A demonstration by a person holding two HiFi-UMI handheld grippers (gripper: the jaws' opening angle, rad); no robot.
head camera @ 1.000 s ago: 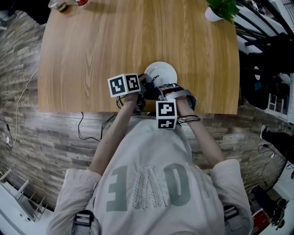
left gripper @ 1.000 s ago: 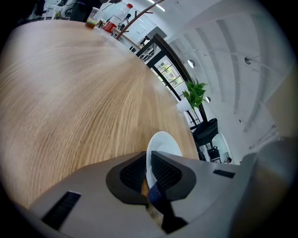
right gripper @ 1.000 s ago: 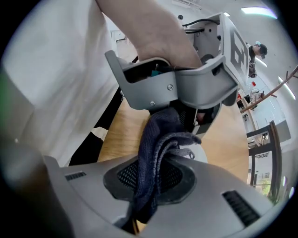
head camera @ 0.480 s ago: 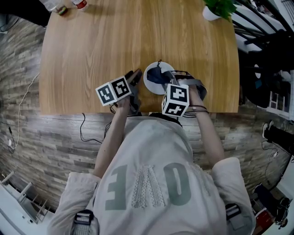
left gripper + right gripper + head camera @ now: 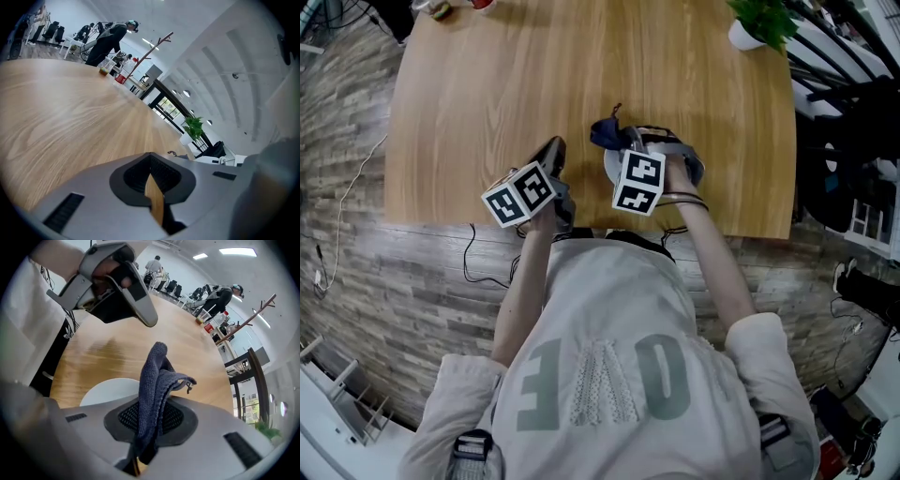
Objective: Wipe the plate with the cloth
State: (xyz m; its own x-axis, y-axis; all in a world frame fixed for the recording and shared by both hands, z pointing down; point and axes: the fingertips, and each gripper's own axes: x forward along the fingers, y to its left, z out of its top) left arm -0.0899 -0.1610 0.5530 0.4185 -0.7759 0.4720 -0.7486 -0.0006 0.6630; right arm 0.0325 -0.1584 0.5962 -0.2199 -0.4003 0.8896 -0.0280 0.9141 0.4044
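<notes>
My right gripper (image 5: 150,420) is shut on a dark blue cloth (image 5: 157,380), which stands up bunched from the jaws. Below it lies the white plate (image 5: 110,389) near the table's front edge. In the head view the cloth (image 5: 607,131) sticks out past the right gripper (image 5: 625,145), which covers most of the plate (image 5: 608,169). My left gripper (image 5: 553,152) hovers over bare wood to the left of the plate. Its jaws have just been closing and now meet with nothing between them (image 5: 151,163). The right gripper view shows the left gripper (image 5: 146,317) apart from the cloth.
The wooden table (image 5: 487,84) stretches away behind the plate. A potted plant (image 5: 759,23) stands at the far right corner, small containers (image 5: 441,7) at the far left. The front edge runs just behind both grippers. People and chairs are beyond the table (image 5: 110,40).
The left gripper has drawn away from the plate to the left and risen. The right gripper has shifted left with the cloth, which now hangs bunched off the plate.
</notes>
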